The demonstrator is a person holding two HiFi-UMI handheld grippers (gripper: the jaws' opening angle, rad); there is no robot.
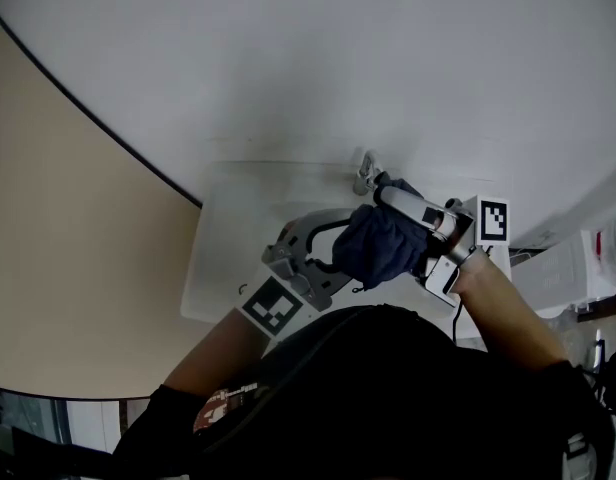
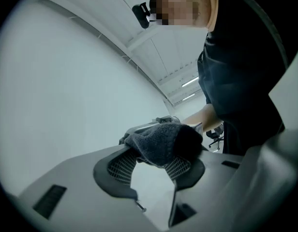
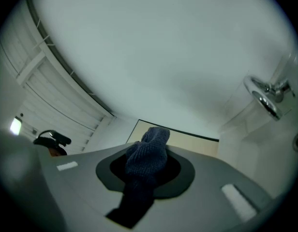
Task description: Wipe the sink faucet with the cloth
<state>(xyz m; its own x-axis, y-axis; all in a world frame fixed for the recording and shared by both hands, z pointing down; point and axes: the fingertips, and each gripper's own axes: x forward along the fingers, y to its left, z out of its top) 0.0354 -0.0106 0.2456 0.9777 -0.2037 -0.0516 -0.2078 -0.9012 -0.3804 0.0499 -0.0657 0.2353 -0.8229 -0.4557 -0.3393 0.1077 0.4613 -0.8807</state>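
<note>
Firmly, right gripper (image 3: 145, 172) jaws clamp cloth (image 3: 150, 151), left gripper (image 2: 151, 169) jaws apart

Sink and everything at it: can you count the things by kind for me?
grippers: 2 (left gripper, right gripper)
cloth: 1
faucet: 1
sink: 1
Total: 5

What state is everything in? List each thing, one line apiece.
Cloth: bunched, held up, clear of the faucet.
Right gripper: shut on the cloth.
Left gripper: open, with the cloth bunched at its tips, not pinched.
Faucet: untouched, no water seen running.
</note>
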